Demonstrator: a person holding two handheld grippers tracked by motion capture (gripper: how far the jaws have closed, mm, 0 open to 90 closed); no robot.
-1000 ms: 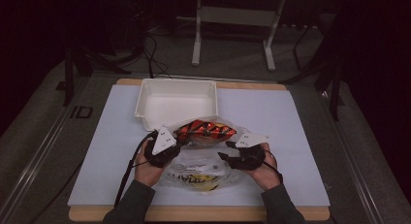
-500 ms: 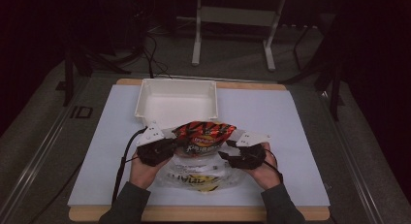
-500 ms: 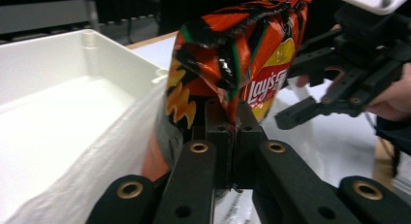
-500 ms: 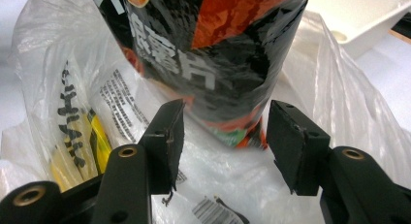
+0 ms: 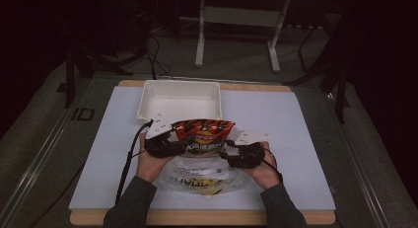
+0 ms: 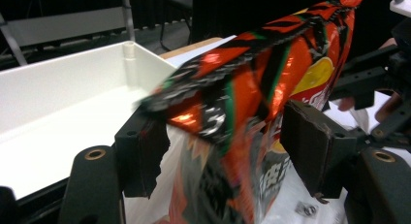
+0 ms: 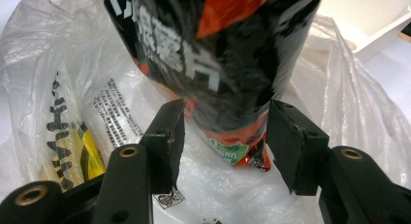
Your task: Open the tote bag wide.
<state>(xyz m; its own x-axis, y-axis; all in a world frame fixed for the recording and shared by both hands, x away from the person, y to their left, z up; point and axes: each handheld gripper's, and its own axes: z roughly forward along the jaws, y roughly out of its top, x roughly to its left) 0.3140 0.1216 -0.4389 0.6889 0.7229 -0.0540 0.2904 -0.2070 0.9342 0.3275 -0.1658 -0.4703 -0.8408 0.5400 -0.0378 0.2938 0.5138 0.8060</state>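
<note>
An orange, red and black chip bag (image 5: 202,135) stands up out of a clear plastic bag (image 5: 199,177) at the table's front middle. My left gripper (image 5: 165,144) is at the bag's left end. Its jaws have just been opening and now stand wide, with the chip bag (image 6: 252,88) loose between the pads (image 6: 143,153). My right gripper (image 5: 241,155) is at the bag's right side. In the right gripper view its pads (image 7: 286,136) press on the bag's lower end (image 7: 218,64) and hold it over the plastic bag (image 7: 72,88).
A white rectangular tray (image 5: 180,85) stands just behind the chip bag, with its near wall close to the left gripper (image 6: 225,122). The white table mat (image 5: 296,124) spreads to both sides. Cables trail from both grippers toward the front edge.
The left gripper's jaws have opened and let go of the chip bag's end. The bag stays upright in the right gripper. Both hands have hardly moved.
</note>
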